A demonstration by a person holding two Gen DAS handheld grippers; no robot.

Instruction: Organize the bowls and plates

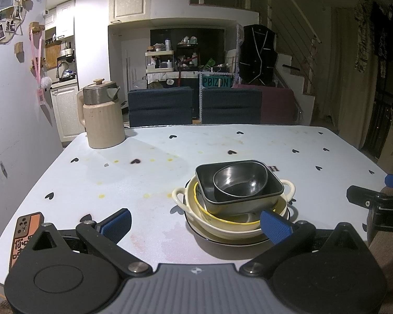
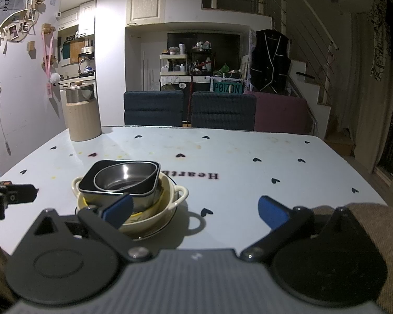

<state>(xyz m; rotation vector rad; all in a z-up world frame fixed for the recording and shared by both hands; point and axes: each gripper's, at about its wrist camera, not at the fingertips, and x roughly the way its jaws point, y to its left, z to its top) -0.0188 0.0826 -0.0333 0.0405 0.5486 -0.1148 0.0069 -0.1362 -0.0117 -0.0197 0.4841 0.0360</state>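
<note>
Dishes sit nested in one stack [image 1: 235, 204] mid-counter [image 1: 144, 157]: plate, handled bowl, dark tub, steel bowl. Both tongs, left [image 1: 196, 225] and right [image 2: 196, 209], spread, holding nothing. Could be sorted or awaiting unstacking; grip rims squarely.

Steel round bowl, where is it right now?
The steel round bowl tops the stack, nested inside the dark square dish, near the table's front edge.
</note>
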